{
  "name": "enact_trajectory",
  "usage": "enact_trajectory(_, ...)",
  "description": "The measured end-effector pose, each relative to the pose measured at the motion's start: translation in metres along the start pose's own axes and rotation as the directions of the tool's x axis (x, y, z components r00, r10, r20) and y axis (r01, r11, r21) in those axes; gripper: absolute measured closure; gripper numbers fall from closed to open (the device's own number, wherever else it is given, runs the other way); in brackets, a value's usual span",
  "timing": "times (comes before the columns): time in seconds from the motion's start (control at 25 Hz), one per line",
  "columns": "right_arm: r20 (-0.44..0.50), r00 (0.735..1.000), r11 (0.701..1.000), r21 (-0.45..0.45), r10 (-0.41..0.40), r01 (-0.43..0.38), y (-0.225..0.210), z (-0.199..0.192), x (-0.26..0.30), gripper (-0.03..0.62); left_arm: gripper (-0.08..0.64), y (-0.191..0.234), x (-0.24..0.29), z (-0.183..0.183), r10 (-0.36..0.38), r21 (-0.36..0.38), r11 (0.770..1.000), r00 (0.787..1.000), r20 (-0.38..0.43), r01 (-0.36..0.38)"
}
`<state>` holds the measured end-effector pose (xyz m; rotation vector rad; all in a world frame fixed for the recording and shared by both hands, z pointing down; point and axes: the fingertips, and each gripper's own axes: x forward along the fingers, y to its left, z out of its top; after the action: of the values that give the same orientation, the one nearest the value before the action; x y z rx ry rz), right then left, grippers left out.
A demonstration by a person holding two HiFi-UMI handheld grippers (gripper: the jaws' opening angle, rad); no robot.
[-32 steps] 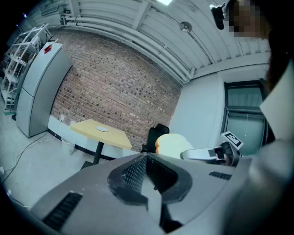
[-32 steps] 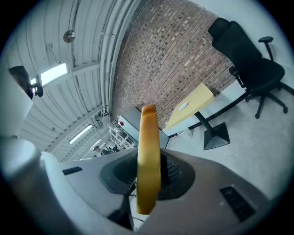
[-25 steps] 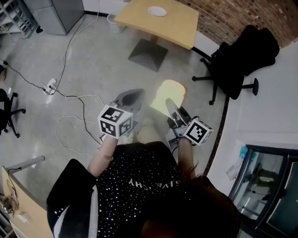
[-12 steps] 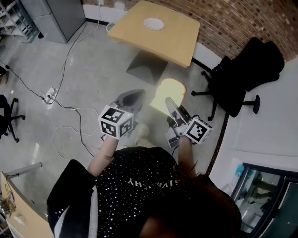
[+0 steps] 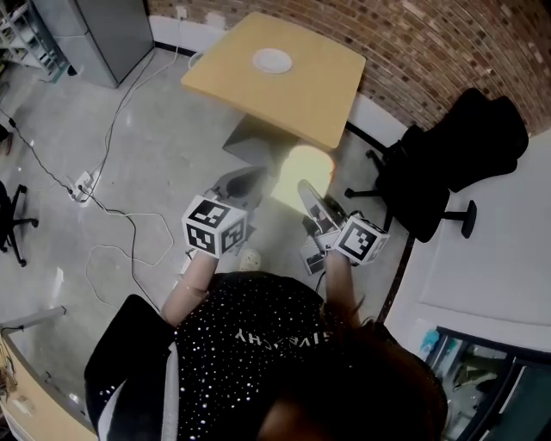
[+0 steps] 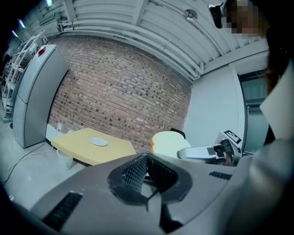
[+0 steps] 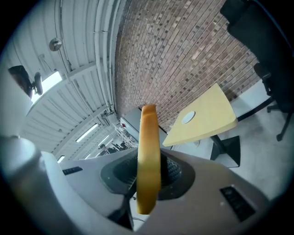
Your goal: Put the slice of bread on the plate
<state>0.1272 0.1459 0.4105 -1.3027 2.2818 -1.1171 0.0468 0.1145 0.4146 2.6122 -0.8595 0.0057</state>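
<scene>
In the head view a pale slice of bread (image 5: pixel 297 177) stands on edge, with my right gripper (image 5: pixel 310 200) shut on it. The right gripper view shows the bread (image 7: pixel 149 156) edge-on between the jaws of that gripper (image 7: pixel 148 173). A white plate (image 5: pixel 272 60) lies on the yellow table (image 5: pixel 318 95) ahead, well apart from both grippers. My left gripper (image 5: pixel 244 183) is held beside the right one, its jaws meeting with nothing between them (image 6: pixel 147 160). From the left gripper view the bread (image 6: pixel 169 143) shows at the right and the plate (image 6: pixel 98 142) lies far ahead.
A black office chair (image 5: pixel 448 146) stands right of the table by the brick wall (image 5: pixel 448 43). Cables and a power strip (image 5: pixel 82 185) lie on the floor at the left. A grey cabinet (image 5: pixel 95 26) stands at the back left, and a small bin (image 6: pixel 64 159) stands beside the table.
Both grippers have travelled toward the table with the bread still held; the table and plate now sit lower and closer in the head view. The jaws have not changed.
</scene>
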Motion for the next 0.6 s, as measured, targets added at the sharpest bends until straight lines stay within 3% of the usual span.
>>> enact_trajectory(0.2, -0.027, 0.999, 1.0, -0.002, -0.028, 0.028, -0.035, 0.004, 0.001, 0.5, 0.551, 0.009, 0.011, -0.007, 0.044, -0.007, 0.999, 0.999, -0.011, -0.044)
enact_trajectory(0.6, -0.037, 0.998, 0.997, 0.053, 0.05, -0.048, -0.024, 0.006, 0.022, 0.5, 0.551, 0.027, 0.01, -0.009, 0.105, -0.025, 0.994, 0.994, -0.024, -0.106)
